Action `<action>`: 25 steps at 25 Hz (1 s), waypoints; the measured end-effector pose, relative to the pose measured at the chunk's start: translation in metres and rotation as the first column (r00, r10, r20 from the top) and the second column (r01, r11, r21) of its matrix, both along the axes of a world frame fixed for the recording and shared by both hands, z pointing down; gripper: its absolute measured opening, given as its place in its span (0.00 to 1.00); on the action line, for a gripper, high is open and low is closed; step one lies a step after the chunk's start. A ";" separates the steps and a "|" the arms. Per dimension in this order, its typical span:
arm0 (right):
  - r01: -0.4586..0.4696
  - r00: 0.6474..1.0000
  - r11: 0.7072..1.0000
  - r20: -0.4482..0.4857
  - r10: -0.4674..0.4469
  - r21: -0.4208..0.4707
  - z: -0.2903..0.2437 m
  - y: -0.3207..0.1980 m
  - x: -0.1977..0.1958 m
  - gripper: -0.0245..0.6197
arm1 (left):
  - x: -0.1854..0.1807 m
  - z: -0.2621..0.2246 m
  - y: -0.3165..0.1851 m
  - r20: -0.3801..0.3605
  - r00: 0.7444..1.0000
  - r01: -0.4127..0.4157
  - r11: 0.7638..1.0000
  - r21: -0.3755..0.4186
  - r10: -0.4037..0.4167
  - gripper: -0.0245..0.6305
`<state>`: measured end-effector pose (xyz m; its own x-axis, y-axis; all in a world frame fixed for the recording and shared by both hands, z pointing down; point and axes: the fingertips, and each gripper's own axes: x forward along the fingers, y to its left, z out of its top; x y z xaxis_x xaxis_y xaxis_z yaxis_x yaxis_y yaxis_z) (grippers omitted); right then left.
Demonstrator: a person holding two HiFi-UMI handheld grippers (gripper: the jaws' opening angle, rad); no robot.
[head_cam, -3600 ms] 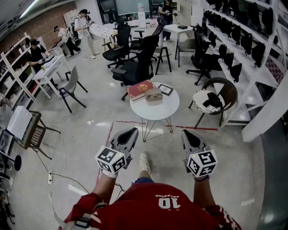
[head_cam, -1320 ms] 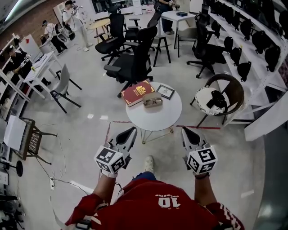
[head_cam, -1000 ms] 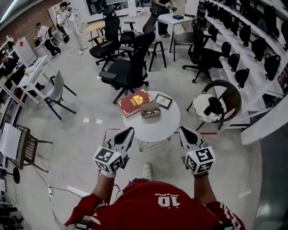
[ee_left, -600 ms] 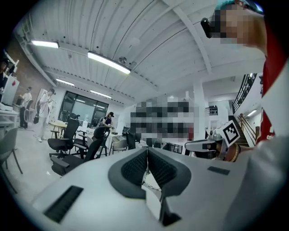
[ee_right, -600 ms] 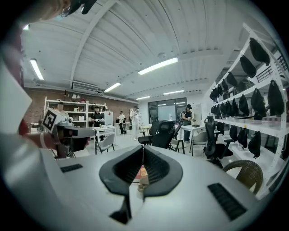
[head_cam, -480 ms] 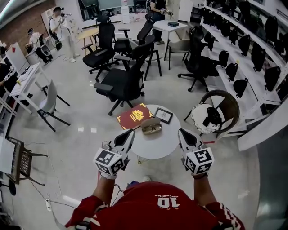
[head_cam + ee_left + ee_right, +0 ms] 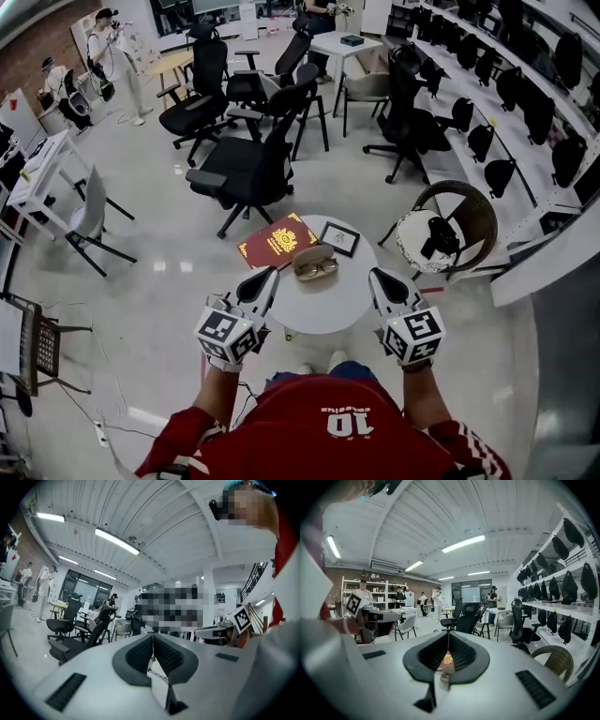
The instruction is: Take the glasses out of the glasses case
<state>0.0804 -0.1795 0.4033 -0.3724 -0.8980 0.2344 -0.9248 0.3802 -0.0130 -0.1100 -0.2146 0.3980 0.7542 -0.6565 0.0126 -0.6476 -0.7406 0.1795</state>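
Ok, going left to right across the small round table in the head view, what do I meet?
Red book → glasses case → small framed picture, then the wicker chair off to the right of the table.

The right gripper (image 7: 448, 634) has its jaws pressed together at the front — nothing between them. In the opening behind that shows a red book (image 7: 447, 660). Beyond stands a black office chair (image 7: 467, 617); the left gripper (image 7: 396, 616) is at left.
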 end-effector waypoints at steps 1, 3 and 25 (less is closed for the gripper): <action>0.002 1.000 1.000 -0.001 -0.002 -0.003 0.000 -0.002 0.000 0.07 | 0.000 0.000 -0.003 -0.001 1.000 0.003 1.000 0.000 -0.003 0.05; 0.008 1.000 1.000 -0.001 -0.008 -0.008 0.001 -0.007 -0.001 0.07 | 0.000 0.002 -0.008 -0.005 1.000 0.009 1.000 -0.004 -0.009 0.05; 0.093 0.995 0.995 0.017 -0.094 0.016 0.014 -0.071 0.003 0.17 | 0.016 0.014 -0.050 0.016 1.000 0.017 1.000 -0.012 -0.016 0.05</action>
